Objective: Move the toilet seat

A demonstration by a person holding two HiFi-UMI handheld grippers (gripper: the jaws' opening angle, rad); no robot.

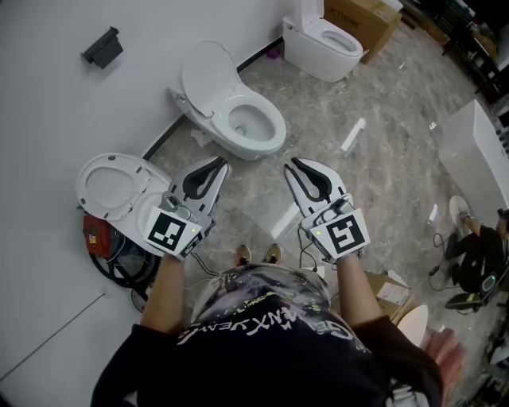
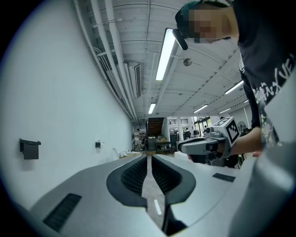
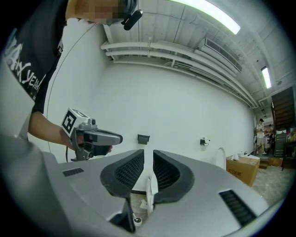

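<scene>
Grippers both held out level, side by side; left gripper [image 1: 219,164] has its jaws pressed together on nothing, right gripper [image 1: 293,164] has a slim gap, also empty; that gap only really shows in the right gripper view. Only the head view shows the floor: loose toilet seat [image 1: 107,184] lies against the wall, just past the left gripper, which covers its near edge; red tool [image 1: 94,236] beside it; further out a toilet [image 1: 246,123] with lid up, then a second toilet [image 1: 322,40] and a cardboard box [image 1: 366,20].
</scene>
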